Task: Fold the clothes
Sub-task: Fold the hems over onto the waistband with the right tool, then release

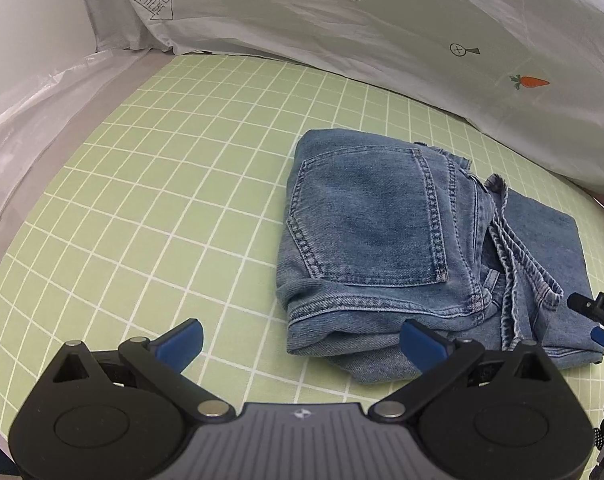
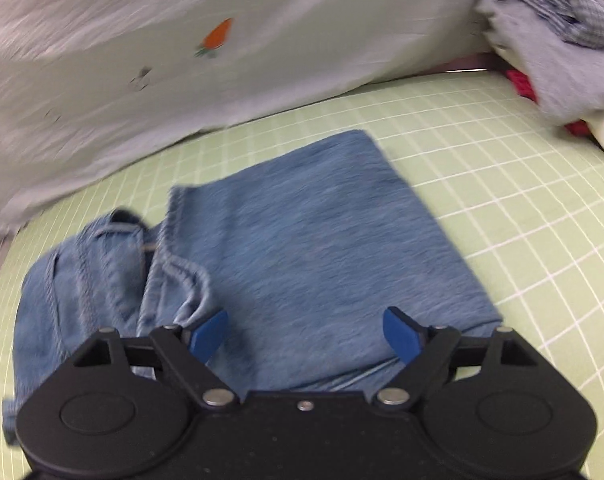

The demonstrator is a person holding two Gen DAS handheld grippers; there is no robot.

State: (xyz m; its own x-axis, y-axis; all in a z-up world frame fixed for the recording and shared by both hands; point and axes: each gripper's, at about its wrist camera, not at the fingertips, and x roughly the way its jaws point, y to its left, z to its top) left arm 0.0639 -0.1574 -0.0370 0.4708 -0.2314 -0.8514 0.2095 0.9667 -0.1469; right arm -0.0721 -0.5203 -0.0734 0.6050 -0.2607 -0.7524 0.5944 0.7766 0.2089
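A pair of blue jeans (image 1: 401, 248) lies folded into a compact rectangle on the green checked sheet (image 1: 162, 200), back pocket up and a frayed hem across the top. My left gripper (image 1: 302, 340) hovers open just before the near left corner of the jeans, nothing between its blue pads. The right wrist view is blurred: the same jeans (image 2: 302, 248) lie below my right gripper (image 2: 305, 336), which stands open over their near edge with no cloth pinched. The right gripper's tip (image 1: 597, 312) shows at the right edge of the left wrist view.
A white cloth printed with carrots and markings (image 1: 341, 32) rises behind the sheet. A heap of checked, grey, red and white clothes (image 2: 561, 40) sits at the far right. Clear plastic (image 1: 30, 112) borders the left. Bare green sheet (image 2: 521, 200) lies right of the jeans.
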